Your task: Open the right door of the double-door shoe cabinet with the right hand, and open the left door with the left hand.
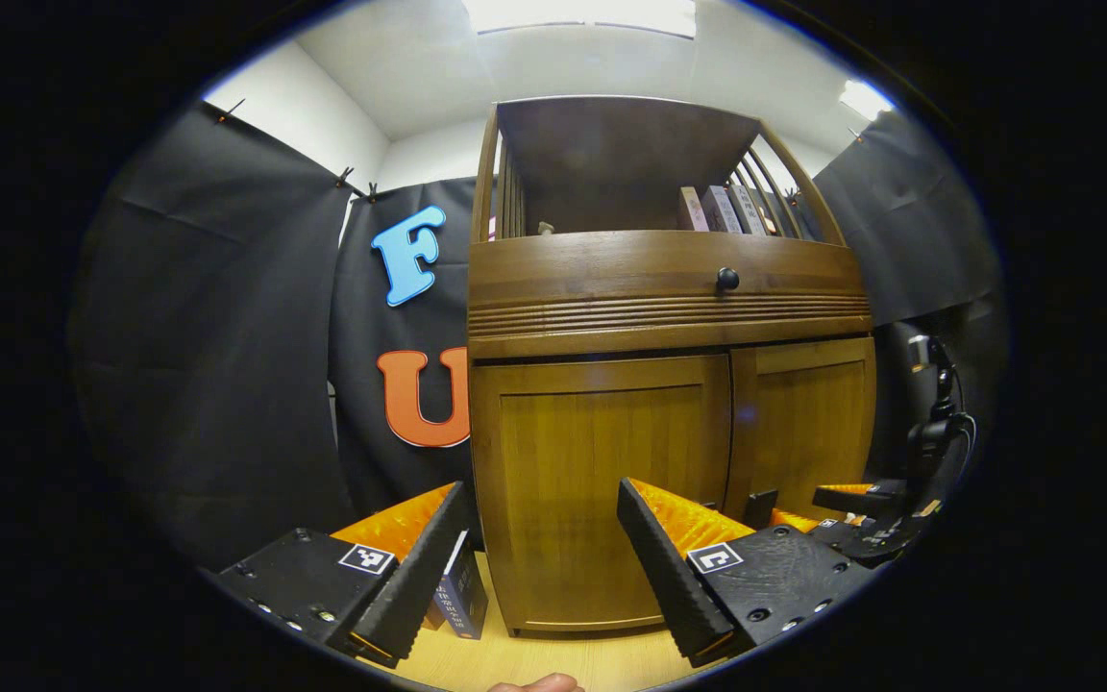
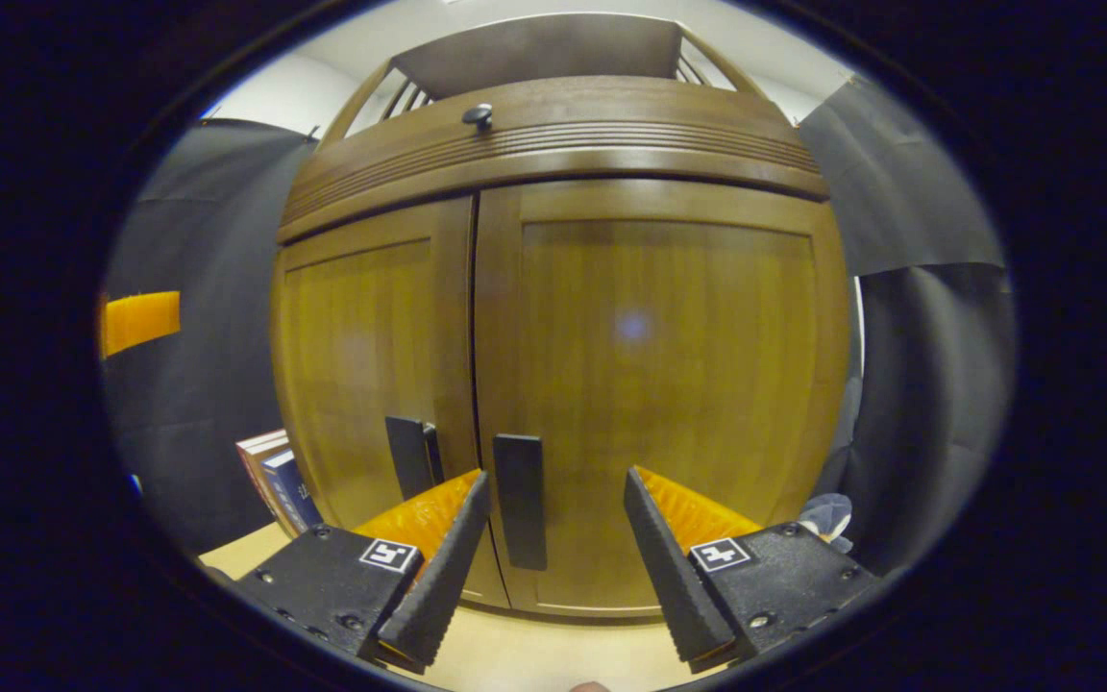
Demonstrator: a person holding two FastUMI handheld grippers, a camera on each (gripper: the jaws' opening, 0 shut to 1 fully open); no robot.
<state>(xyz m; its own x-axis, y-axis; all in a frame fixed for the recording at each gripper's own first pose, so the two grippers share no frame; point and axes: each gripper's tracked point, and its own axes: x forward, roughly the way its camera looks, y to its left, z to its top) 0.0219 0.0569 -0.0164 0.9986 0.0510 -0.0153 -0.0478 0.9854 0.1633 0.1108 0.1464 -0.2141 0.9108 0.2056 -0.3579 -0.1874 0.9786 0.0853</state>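
Released and wide apart, the right gripper's [image 2: 553, 567] jaws hang just before the dark handle [image 2: 521, 500] of the brown wooden shoe cabinet's [image 1: 669, 384] shut right door [image 2: 659, 384]. Left gripper [image 1: 544, 567], jaws spread too, faces the shut left door [image 1: 602, 481]. Books [image 1: 722, 209] stand on its open top shelf [image 1: 650, 240].

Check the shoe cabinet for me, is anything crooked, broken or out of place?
Nothing stands out. Both doors, left and right, sit shut and flush, their handles straight. Books lean beside the cabinet.
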